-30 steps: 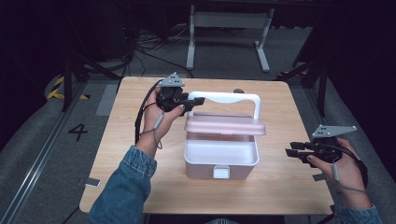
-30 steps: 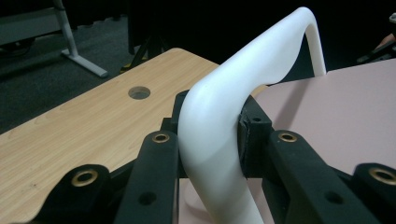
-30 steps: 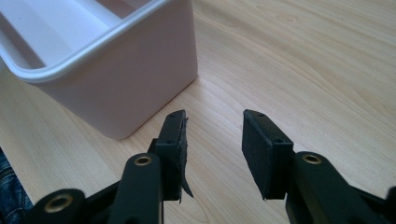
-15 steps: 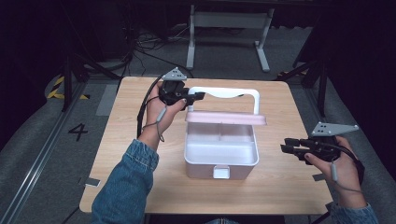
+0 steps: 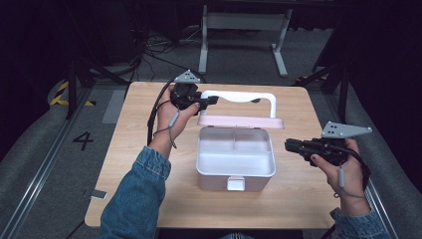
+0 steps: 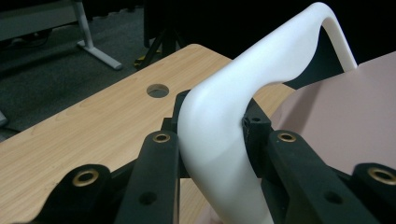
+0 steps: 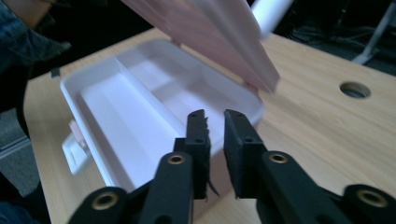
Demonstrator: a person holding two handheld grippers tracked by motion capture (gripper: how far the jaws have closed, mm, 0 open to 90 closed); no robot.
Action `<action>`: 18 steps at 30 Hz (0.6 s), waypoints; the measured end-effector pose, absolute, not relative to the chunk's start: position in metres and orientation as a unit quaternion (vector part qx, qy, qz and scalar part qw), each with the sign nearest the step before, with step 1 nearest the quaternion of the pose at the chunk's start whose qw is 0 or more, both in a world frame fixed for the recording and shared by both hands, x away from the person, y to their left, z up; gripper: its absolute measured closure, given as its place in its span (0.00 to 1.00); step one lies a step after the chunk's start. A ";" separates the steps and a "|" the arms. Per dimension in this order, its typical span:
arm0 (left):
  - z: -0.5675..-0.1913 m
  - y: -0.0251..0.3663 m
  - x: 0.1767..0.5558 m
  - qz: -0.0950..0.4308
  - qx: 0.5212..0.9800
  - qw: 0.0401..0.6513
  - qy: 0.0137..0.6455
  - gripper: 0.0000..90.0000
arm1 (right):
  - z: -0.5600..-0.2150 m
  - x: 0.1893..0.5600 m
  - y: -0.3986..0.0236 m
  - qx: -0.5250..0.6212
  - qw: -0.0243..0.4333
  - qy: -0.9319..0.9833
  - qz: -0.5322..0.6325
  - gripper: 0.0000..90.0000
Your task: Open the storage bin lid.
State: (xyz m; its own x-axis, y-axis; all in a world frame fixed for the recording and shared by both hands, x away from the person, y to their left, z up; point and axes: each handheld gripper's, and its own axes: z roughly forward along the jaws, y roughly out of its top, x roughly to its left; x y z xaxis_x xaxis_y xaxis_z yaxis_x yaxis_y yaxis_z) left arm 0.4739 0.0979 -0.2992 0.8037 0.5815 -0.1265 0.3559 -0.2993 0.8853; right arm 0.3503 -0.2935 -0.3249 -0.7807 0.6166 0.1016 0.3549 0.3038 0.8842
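At table centre, pink box (image 5: 235, 167) sits open, lid (image 5: 241, 121) raised. Left gripper (image 5: 203, 102) clamped on white handle (image 5: 244, 95) at its left corner. Right gripper (image 5: 290, 145), just beside box's right wall, jaws just closing, nearly together, nothing between.

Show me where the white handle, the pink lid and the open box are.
white handle (image 6: 219, 121), left gripper view, on the bend clamped between the jaws.
pink lid (image 5: 241, 121), high view, on its raised front edge.
open box (image 5: 234, 175), high view, on its front wall.
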 end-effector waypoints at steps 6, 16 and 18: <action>-0.300 0.099 0.473 0.108 0.796 0.518 0.293 0.82 | -0.316 0.354 -0.276 0.286 0.129 0.783 0.537 1.00; -0.301 0.099 0.472 0.107 0.793 0.520 0.297 0.81 | -0.317 0.358 -0.265 0.283 0.147 0.760 0.566 1.00; -0.302 0.100 0.472 0.109 0.793 0.522 0.295 0.80 | -0.316 0.358 -0.267 0.284 0.150 0.755 0.572 1.00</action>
State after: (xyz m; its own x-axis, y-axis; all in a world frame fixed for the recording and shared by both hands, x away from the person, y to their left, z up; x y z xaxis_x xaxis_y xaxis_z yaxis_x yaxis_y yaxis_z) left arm 0.4721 0.0996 -0.3019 0.8024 0.5813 -0.1349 0.3541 -0.2818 0.8918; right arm 0.3578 -0.2667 -0.3164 -0.7933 0.6008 0.0984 0.2573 0.1844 0.9486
